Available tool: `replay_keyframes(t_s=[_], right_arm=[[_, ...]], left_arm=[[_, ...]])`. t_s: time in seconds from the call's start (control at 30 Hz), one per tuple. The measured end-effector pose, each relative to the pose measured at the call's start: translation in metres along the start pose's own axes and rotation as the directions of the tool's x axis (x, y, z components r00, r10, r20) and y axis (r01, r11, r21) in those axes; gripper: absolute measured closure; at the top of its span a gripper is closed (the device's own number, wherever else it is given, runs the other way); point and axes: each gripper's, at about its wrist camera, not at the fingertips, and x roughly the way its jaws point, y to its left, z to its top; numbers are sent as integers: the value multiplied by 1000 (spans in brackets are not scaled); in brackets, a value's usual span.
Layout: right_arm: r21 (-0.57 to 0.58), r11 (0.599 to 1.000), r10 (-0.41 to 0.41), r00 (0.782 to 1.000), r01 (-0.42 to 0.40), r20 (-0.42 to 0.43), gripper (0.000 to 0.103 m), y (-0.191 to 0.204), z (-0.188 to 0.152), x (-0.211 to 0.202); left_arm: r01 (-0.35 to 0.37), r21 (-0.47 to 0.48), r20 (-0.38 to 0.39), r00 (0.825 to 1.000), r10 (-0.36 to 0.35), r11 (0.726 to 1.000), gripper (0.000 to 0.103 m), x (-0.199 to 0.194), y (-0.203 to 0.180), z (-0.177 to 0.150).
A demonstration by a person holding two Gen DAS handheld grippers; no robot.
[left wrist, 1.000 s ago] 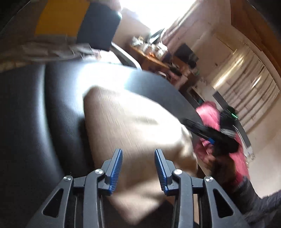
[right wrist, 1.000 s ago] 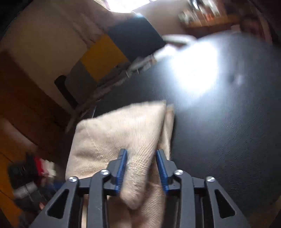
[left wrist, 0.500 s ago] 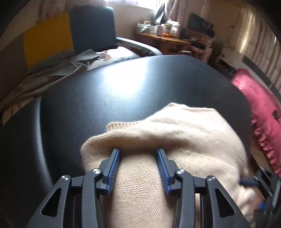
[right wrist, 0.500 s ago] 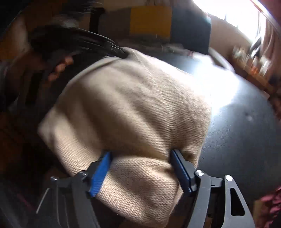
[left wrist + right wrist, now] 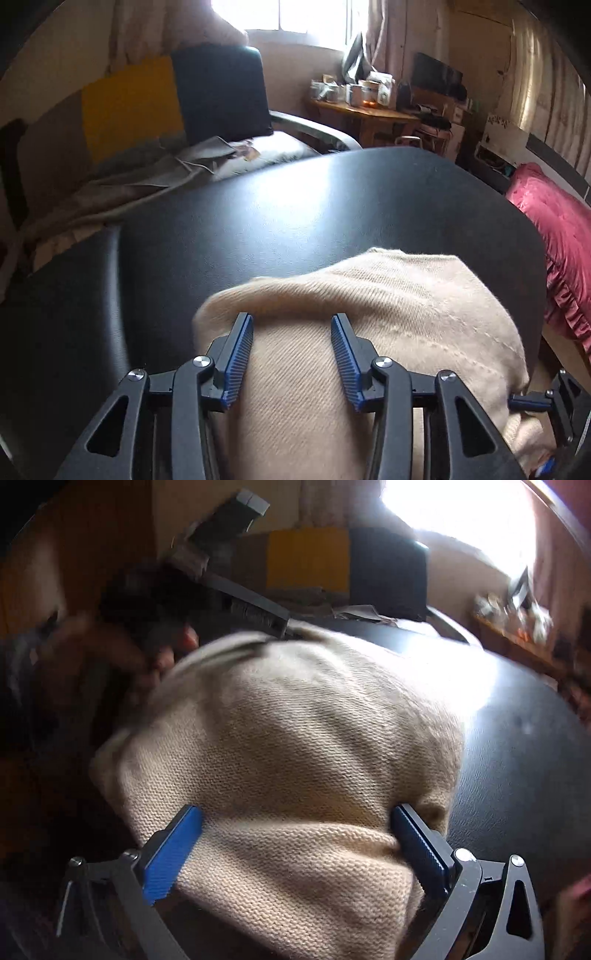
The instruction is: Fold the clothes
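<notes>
A folded cream knit sweater point(image 5: 388, 325) lies at the near edge of a black table point(image 5: 295, 214). My left gripper point(image 5: 291, 332) has its blue-padded jaws around a thick fold of the sweater. My right gripper point(image 5: 295, 827) has its jaws wide apart with the sweater point(image 5: 295, 738) bulging between the pads, one pad pressing into a crease. The left gripper shows in the right wrist view point(image 5: 258, 609) at the sweater's far side. The right gripper shows at the lower right of the left wrist view point(image 5: 550, 402).
A sofa with yellow and dark cushions point(image 5: 166, 99) and a grey blanket point(image 5: 129, 184) stands behind the table. A pink quilt point(image 5: 554, 229) lies to the right. A cluttered wooden desk point(image 5: 369, 107) stands under the window.
Both grippers have closed in on the sweater from opposite sides. The right jaws opened wider and now span a thick bundle. The left view steadied and moved slightly nearer.
</notes>
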Motion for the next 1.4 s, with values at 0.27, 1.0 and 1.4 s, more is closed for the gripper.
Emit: replay_keyframes(t_s=[0.27, 1.0, 1.4], right_arm=[[30, 999, -44, 999, 44, 20, 0, 5, 28, -13], [443, 843, 280, 952, -305, 124, 0, -127, 71, 7], [510, 757, 457, 889, -409, 36, 0, -120, 63, 79]], left_arm=[[-37, -35, 0, 999, 37, 999, 56, -20, 1, -37], [512, -436, 61, 838, -543, 741, 42, -21, 113, -102], [591, -482, 35, 751, -660, 647, 44, 40, 92, -85]])
